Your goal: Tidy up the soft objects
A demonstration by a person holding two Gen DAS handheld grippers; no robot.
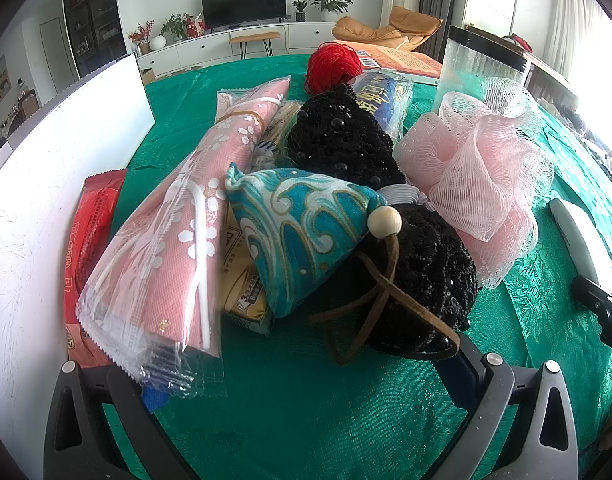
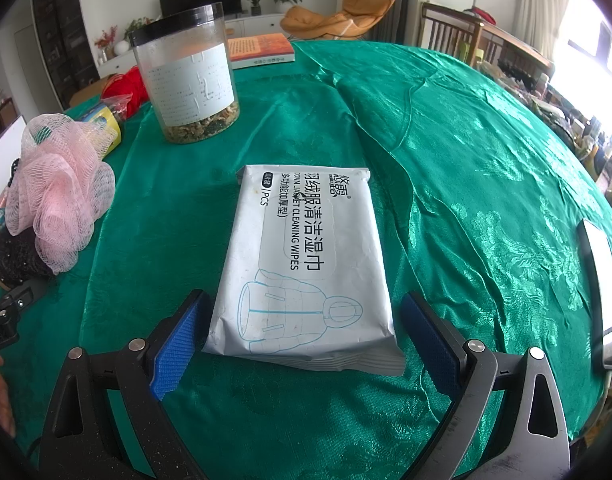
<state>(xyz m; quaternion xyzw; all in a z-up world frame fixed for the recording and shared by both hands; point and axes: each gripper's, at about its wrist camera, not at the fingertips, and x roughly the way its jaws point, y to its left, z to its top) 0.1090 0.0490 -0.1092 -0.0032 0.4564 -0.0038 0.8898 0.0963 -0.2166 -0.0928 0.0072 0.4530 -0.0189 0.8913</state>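
A pile of soft things lies on the green tablecloth point(image 1: 306, 420): a pink floral pack in clear wrap point(image 1: 173, 240), a teal wave-pattern sachet point(image 1: 297, 232) with a wooden bead and brown cord, two black knitted pieces point(image 1: 342, 136), a pink mesh bath puff point(image 1: 478, 172) and a red yarn ball point(image 1: 334, 66). My left gripper point(image 1: 310, 384) is open and empty just in front of the pile. My right gripper point(image 2: 306, 348) is open, its blue pads either side of the near end of a white wipes pack point(image 2: 306, 256). The puff also shows in the right wrist view point(image 2: 57, 196).
A white board point(image 1: 45, 200) stands at the left of the pile with a red packet point(image 1: 89, 240) beside it. A clear jar with a black lid point(image 2: 189, 76) and an orange book point(image 2: 261, 50) stand behind. A phone point(image 2: 602, 292) lies at the right edge.
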